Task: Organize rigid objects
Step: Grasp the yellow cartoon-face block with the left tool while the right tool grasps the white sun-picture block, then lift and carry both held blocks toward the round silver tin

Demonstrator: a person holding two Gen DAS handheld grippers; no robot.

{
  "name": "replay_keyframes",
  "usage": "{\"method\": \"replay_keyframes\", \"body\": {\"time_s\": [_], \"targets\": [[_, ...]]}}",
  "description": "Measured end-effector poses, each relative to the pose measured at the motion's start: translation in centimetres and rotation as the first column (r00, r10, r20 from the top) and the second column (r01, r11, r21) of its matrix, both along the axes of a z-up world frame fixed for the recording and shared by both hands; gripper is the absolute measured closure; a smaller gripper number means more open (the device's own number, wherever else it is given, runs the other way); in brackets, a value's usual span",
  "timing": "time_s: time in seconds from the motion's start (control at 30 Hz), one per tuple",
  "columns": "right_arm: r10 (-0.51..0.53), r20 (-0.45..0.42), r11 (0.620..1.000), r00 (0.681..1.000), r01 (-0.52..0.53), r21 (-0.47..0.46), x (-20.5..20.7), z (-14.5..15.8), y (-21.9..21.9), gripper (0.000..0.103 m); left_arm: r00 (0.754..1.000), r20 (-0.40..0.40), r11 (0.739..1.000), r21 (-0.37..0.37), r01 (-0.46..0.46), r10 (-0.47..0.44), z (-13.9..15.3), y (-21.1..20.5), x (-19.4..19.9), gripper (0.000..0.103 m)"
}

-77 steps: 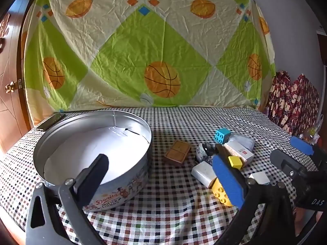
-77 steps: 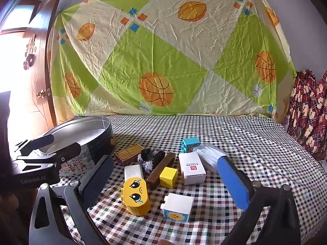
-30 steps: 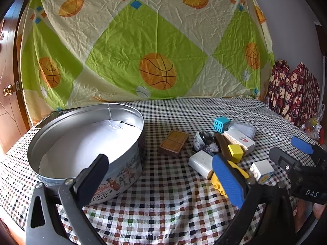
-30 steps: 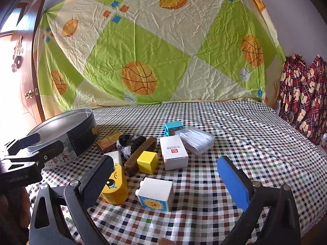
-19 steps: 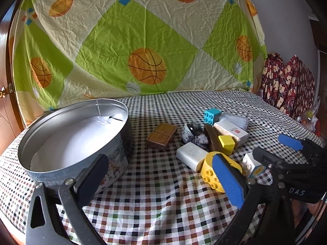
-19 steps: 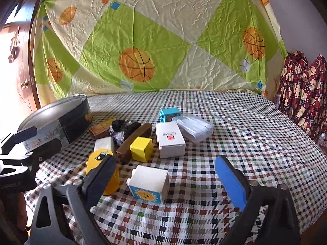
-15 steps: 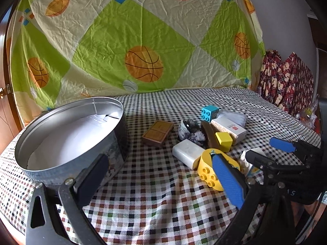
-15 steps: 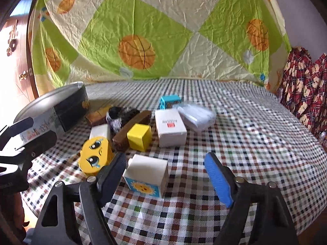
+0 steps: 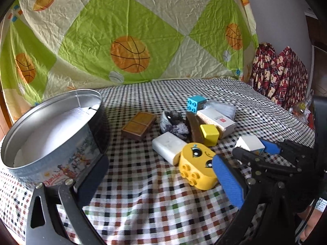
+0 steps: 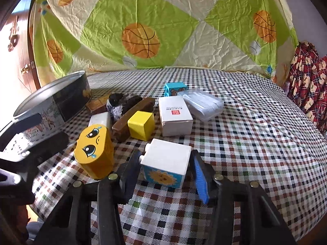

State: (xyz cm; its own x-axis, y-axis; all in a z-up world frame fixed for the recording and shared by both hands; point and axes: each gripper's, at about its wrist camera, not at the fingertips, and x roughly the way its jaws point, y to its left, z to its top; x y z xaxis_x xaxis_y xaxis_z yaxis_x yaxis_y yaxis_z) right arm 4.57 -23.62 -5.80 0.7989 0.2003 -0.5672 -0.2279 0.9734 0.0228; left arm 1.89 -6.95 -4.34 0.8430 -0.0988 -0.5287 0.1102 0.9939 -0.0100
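The white block [image 10: 166, 160] with a sun picture on its front lies on the checked counter [image 10: 255, 143] at the near edge of the cluster of things, between the two fingers of the right gripper [image 10: 163, 173]. The black finger [image 10: 130, 175] and the blue finger [image 10: 199, 176] stand just beside its two sides; whether they press it I cannot tell.

From the white block, a yellow face block [image 10: 95, 150] lies at 9 o'clock, a yellow cube [image 10: 141, 127] at 11 o'clock against a brown bar [image 10: 132, 116], and a white carton [image 10: 175, 115] at 12 o'clock. Beyond the carton sit a clear plastic packet [image 10: 203, 104] and a blue block [image 10: 174, 88].

A round tin [image 9: 51, 132], open at the top, stands well apart at 10 o'clock. The left gripper [image 9: 159, 175] hovers near the tin, its fingers spread wide and holding nothing.
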Motion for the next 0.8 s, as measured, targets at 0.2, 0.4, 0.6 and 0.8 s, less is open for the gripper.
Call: {"method": "replay_keyframes", "body": {"time_s": [0.2,0.4,0.6,0.8], "targets": [[-0.070,0.027,0.997,0.997,0.069,0.036,0.3,0.5,-2.0,0.052,0.998,-0.051,0.999,0.013,0.039,-0.038,-0.6,-2.3,1.0,0.000],[-0.077,0.032,0.996,0.996,0.076,0.042,0.2,0.5,-2.5,0.052,0.996,-0.084,0.997,0.064,0.034,-0.028,-1.2,-4.1,2.2,0.009],[-0.068,0.044,0.997,0.997,0.067,0.041,0.1,0.4,-2.6,0.052,0.993,-0.109,0.996,0.063,0.055,-0.048,-1.7,-4.4,2.8,0.040],[-0.063,0.072,0.997,0.995,0.060,0.051,-0.1,0.7,-2.5,0.052,0.992,-0.104,0.997,0.038,0.074,-0.070,-1.7,-4.0,2.7,0.054]]}}
